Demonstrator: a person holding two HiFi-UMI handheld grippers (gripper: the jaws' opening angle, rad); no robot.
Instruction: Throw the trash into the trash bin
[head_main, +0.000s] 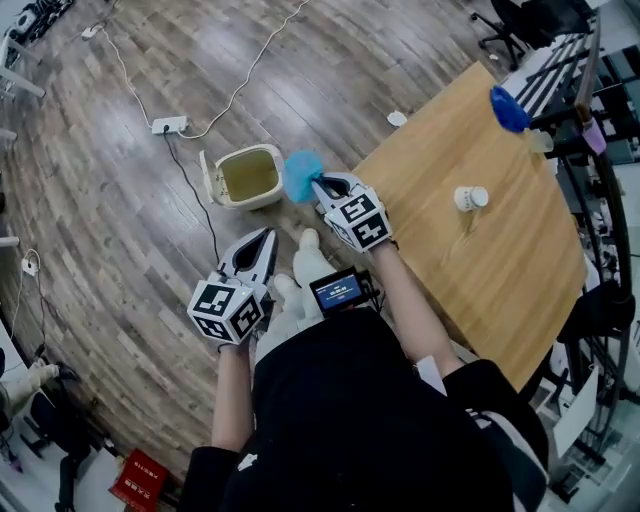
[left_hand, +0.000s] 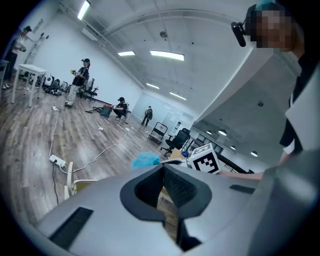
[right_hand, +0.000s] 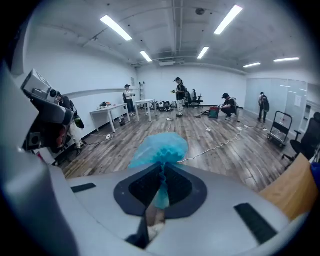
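My right gripper (head_main: 318, 183) is shut on a crumpled blue piece of trash (head_main: 300, 175), which hangs beside the table corner, just right of the bin. In the right gripper view the blue trash (right_hand: 162, 147) bulges out past the closed jaws of that gripper (right_hand: 161, 167). The trash bin (head_main: 247, 175) is a pale, open-topped box with its lid tipped up, standing on the wooden floor. My left gripper (head_main: 268, 234) is lower and to the left, shut and holding nothing, pointing toward the bin. The left gripper view shows its jaws (left_hand: 163, 169) together, with the blue trash (left_hand: 146, 160) beyond them.
A wooden table (head_main: 480, 230) lies to the right with a small white jar (head_main: 470, 197) on it. A power strip (head_main: 168, 125) and white cable run over the floor behind the bin. Several people stand far off (right_hand: 178, 95). A red box (head_main: 140, 480) sits at the lower left.
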